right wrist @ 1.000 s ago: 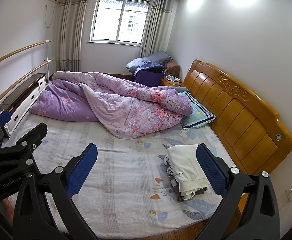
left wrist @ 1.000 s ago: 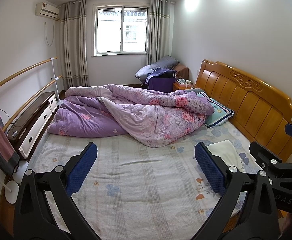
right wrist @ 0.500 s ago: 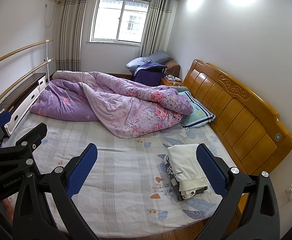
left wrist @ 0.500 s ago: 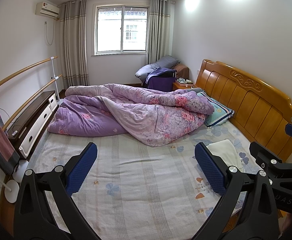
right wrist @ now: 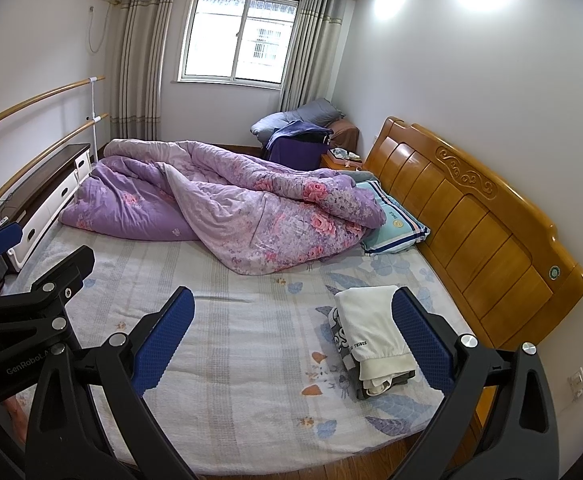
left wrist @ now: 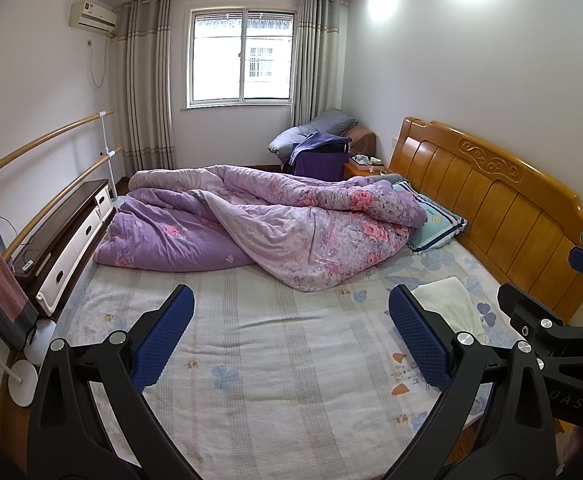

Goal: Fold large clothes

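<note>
A folded stack of clothes (right wrist: 373,342), white garment on top of a grey patterned one, lies on the bed near the headboard; in the left wrist view its white top (left wrist: 449,306) shows behind the right finger. Both grippers hover above the foot of the bed, side by side. My left gripper (left wrist: 291,336) is open and holds nothing. My right gripper (right wrist: 293,338) is open too, empty, with the stack partly behind its right finger (right wrist: 419,344). The left gripper's body (right wrist: 23,320) appears at the left of the right wrist view.
A crumpled purple floral quilt (left wrist: 259,228) covers the far half of the bed (left wrist: 271,380). A blue pillow (right wrist: 395,226) lies by the wooden headboard (right wrist: 471,216). A low cabinet (left wrist: 63,240) and wooden rails (left wrist: 47,140) run along the left; a chair with bedding (left wrist: 319,144) stands by the window.
</note>
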Demonstrator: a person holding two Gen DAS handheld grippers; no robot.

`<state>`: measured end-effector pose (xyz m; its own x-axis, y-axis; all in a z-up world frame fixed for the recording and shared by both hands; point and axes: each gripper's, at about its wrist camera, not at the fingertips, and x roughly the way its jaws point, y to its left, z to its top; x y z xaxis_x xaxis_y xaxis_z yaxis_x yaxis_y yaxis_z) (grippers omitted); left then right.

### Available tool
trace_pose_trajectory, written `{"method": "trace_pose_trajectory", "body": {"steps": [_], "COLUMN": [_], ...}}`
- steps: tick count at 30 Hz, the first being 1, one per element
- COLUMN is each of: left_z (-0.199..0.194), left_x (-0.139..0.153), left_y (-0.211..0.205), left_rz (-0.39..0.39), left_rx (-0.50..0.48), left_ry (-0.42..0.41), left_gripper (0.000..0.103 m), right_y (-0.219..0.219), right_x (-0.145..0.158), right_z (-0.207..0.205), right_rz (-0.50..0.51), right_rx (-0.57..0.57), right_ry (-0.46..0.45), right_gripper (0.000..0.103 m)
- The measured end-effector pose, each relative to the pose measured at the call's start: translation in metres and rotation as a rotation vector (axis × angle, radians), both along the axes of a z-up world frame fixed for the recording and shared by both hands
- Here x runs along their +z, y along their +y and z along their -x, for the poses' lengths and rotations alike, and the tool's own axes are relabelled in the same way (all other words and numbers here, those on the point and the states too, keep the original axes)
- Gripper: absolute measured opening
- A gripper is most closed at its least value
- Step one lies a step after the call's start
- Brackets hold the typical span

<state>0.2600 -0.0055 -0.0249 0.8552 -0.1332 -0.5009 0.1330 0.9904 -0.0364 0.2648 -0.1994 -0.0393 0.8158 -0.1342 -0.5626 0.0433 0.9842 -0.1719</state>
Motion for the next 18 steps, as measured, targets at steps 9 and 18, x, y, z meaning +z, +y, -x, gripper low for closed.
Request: {"method": "trace_pose_trajectory", "body": {"steps": [9, 18], "left_z": [-0.004, -0.043], "left_x": [-0.012, -0.052], "left_y": [-0.001, 0.002], "left_rz": [-0.005, 0.043], "left_rx": [0.004, 0.063], "left_ry": [0.009, 0.158], "left_gripper": [0.098, 0.098], "right_y": [-0.004, -0.011], "right_x": [-0.012, -0.042], "right_z": [-0.010, -0.059], "right_rz": [-0.003, 0.002], "right_rx": [0.006, 0.085], "right_ry": [0.024, 0.129], "right_gripper": [0.095, 0.095]}}
